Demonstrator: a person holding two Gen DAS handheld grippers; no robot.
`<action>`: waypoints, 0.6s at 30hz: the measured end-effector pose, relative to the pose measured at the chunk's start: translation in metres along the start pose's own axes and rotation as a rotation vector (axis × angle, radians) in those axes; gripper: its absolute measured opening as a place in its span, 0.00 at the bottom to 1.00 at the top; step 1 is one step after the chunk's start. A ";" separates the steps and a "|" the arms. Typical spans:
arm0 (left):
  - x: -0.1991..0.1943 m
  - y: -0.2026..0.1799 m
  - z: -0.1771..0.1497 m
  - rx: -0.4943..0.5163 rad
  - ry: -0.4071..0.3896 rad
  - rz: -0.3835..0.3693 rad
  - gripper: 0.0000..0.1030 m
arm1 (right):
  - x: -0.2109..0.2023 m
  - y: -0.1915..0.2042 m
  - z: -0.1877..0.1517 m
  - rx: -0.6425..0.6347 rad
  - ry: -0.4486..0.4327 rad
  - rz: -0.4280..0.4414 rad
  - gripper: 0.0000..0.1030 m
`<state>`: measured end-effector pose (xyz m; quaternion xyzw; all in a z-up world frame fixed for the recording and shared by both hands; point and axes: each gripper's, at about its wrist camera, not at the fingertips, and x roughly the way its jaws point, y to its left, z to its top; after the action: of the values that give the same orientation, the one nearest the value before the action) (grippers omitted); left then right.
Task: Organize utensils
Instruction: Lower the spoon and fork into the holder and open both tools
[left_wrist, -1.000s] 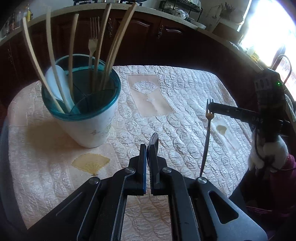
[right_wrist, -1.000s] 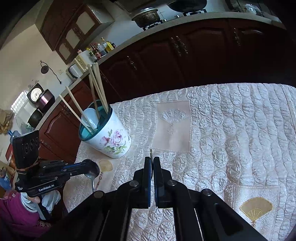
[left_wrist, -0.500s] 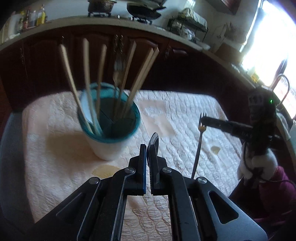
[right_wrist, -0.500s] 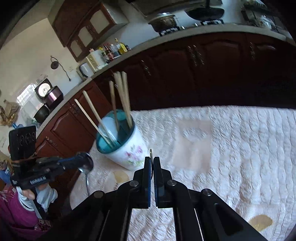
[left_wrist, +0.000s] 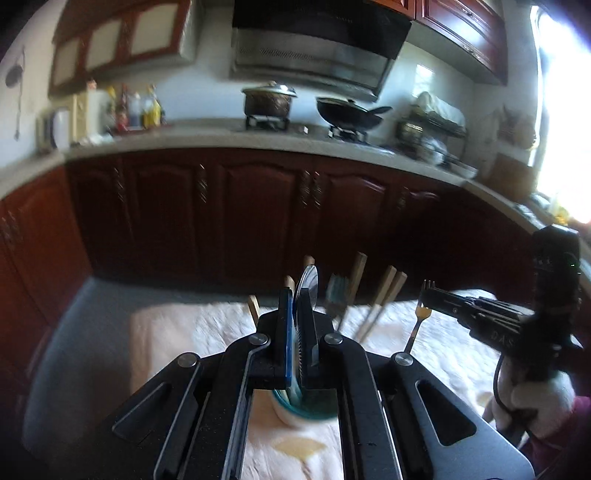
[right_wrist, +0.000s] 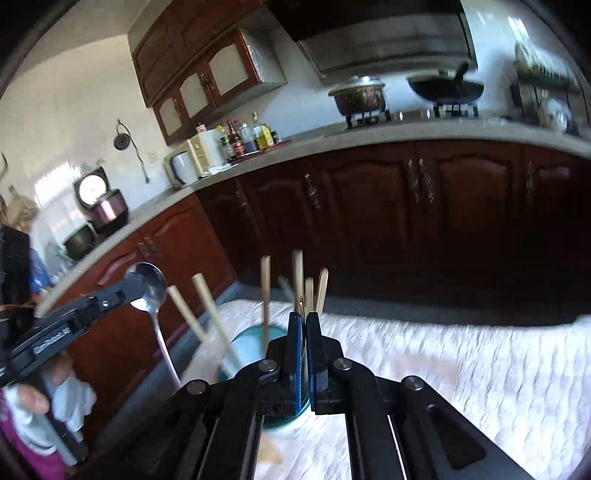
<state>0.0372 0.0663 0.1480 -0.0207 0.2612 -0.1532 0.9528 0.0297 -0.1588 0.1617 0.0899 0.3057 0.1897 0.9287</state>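
Inspector: What blocks the way down into the cup (right_wrist: 255, 343)?

Operator: Chopsticks (right_wrist: 297, 277) fan out of it all round the rim, plus a fork standing among them. My left claw (left_wrist: 295, 299) is clamped on a spoon (left_wrist: 309, 284), my right claw (right_wrist: 303, 321) on a fork (left_wrist: 419, 317); both hang just above those sticks.

Inspector: Any gap?

Operator: The pale blue middle of the cup shows bare between the left sticks and the central ones. Blur hides the finer gaps.

Inspector: Around it?

Operator: The quilted table (right_wrist: 461, 362) lies bare to the right. Dark cabinets (left_wrist: 258, 210) stand well behind. My two claws flank the cup, apart from each other.
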 end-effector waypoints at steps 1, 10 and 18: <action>0.005 0.000 -0.002 0.003 -0.009 0.015 0.01 | 0.006 0.003 0.002 -0.014 -0.006 -0.018 0.02; 0.040 -0.015 -0.044 0.097 -0.065 0.154 0.01 | 0.041 0.017 -0.010 -0.107 -0.037 -0.116 0.02; 0.045 -0.032 -0.071 0.156 -0.072 0.171 0.01 | 0.046 0.021 -0.040 -0.142 0.017 -0.091 0.02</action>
<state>0.0288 0.0252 0.0688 0.0704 0.2148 -0.0902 0.9699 0.0333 -0.1192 0.1117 0.0085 0.3031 0.1693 0.9378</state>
